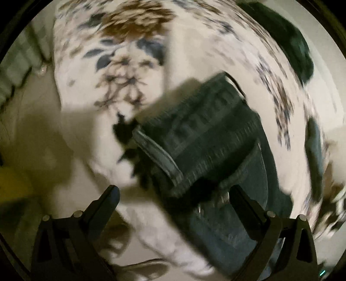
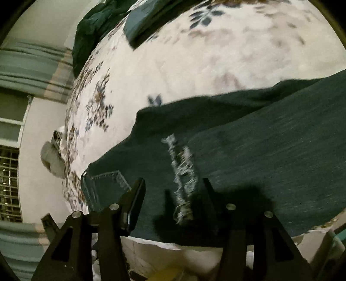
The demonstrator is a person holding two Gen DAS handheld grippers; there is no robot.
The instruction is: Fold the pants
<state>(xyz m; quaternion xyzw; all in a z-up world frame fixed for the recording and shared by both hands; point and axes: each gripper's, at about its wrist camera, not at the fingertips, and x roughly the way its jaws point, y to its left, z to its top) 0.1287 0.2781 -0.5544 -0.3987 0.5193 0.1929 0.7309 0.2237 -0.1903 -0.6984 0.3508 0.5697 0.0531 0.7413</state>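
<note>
Nearest in the left wrist view, the left gripper (image 1: 175, 192) has its two black fingers spread wide apart with nothing between the tips. One finger hangs over the pale sheet; the other sits against the edge of the dark blue denim pants (image 1: 207, 138). Whether that finger touches the cloth cannot be told through the motion blur. Just beyond the fingers the pants lie bunched and partly folded, with a lighter hem or waistband edge turned up toward the camera and a metal button showing near the right-hand finger.

In the right wrist view, the right gripper (image 2: 173, 188) also stands open, its fingers apart and poised over the denim. Between them runs a frayed, whitish ripped patch (image 2: 183, 173) in the cloth, and a stitched back pocket (image 2: 108, 183) lies beside the left-hand finger. From there the pants stretch away to the right across the bed.

The pants rest on a white bedsheet printed with blue and brown flowers (image 2: 194, 64). Farther off, at the far edge of the bed, lies a crumpled dark green garment (image 2: 93, 28), with a folded grey-blue cloth (image 2: 142, 17) just beside it. Past the bed stands a pale wall (image 2: 39, 26).
</note>
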